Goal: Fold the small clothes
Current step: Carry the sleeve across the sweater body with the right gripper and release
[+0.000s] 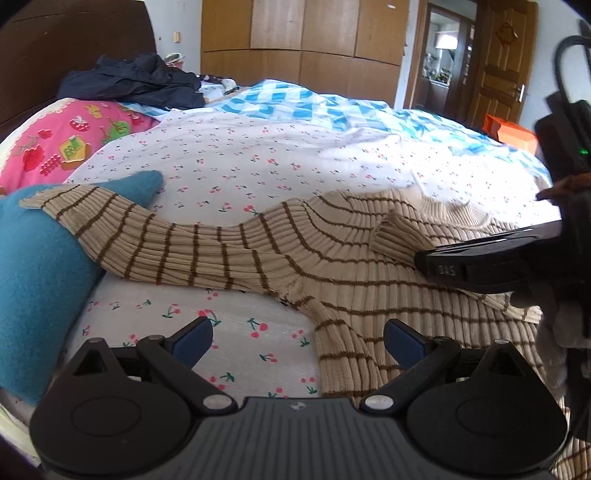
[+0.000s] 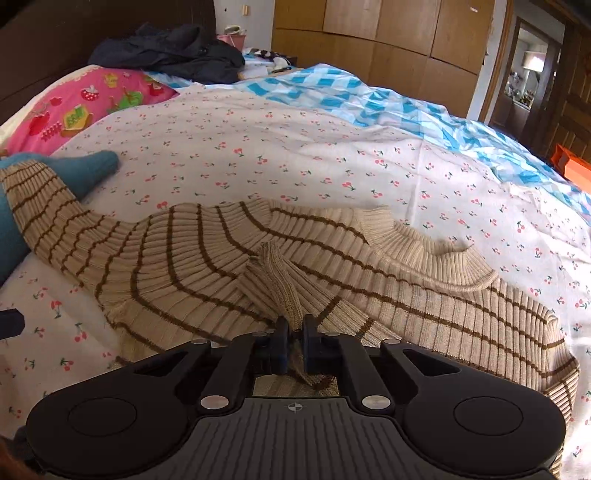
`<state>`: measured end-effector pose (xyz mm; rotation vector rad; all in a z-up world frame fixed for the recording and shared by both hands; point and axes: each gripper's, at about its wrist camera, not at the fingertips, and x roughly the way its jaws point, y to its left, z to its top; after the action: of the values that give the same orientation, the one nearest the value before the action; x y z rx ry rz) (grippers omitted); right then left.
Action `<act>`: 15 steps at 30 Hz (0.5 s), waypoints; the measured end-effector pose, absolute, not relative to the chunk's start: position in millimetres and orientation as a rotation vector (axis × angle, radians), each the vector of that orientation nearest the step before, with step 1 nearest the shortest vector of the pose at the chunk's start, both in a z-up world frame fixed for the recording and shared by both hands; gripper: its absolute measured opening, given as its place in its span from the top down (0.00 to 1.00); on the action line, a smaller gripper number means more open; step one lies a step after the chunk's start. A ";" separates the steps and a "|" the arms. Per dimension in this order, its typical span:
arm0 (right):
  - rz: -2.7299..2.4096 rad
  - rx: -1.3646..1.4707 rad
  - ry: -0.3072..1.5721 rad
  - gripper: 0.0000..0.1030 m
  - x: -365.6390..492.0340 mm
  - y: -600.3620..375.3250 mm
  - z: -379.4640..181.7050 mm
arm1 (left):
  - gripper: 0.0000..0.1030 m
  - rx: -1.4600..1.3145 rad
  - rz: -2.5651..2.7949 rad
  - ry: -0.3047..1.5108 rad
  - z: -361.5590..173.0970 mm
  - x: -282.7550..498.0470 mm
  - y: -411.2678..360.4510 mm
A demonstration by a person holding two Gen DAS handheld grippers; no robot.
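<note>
Bedroom, w/ a bed under a white cherry-print sheet point(image 1: 229, 155) taking up most of both views. Nearest in the left wrist view, the left gripper point(image 1: 298, 338) hung low over the sheet, its blue-padded fingers point(image 1: 194, 338) spread wide w/ nothing between them; the right-hand pad sat just above the lower edge of the sweater. The striped sweater point(image 1: 332, 258), beige rib knit w/ thin brown lines, lay flat across the bed in front of both grippers, neck opening toward the far right. Its left sleeve point(image 1: 122, 229) stretched out to the left & draped over a teal plush cushion point(image 1: 33, 288) at the bed's left edge, so the cushion sat under the cuff end. The right gripper point(image 2: 293, 341) was pressed together on the other sleeve's cuff point(image 2: 277, 284), which was pulled across the sweater's chest; fabric bunched up between the pads. In the left view that gripper's black body crossed the right side & covered part of the sweater.

Further back: a pink fruit-print pillow point(image 1: 70, 140) at left, a blue-and-white checked quilt point(image 1: 303, 103) beyond the sheet, a heap of dark clothing point(image 1: 136, 81) near the dark headboard point(image 1: 66, 48). Behind those, a wooden wardrobe point(image 1: 306, 33), an orange box point(image 1: 511, 131) at far right & an open wooden door point(image 1: 498, 66).
</note>
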<state>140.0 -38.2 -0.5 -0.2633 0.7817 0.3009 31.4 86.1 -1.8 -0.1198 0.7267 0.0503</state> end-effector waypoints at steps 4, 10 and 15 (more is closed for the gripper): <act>0.230 -0.151 0.710 0.94 143.2 -45.1 20.2 | 0.00 -0.137 0.063 0.713 0.1 30.2 90.4; 0.308 -0.210 0.740 0.83 148.2 -18.8 9.5 | 0.00 -0.148 0.074 0.712 1.3 30.5 95.4; 0.372 -0.210 0.797 0.71 139.1 -11.1 -12.1 | 0.00 -0.150 0.092 0.700 3.7 27.0 102.1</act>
<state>139.1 -11.1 -12.1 -0.2099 0.7973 0.3720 27.0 102.1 3.7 -0.1499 0.6995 0.0915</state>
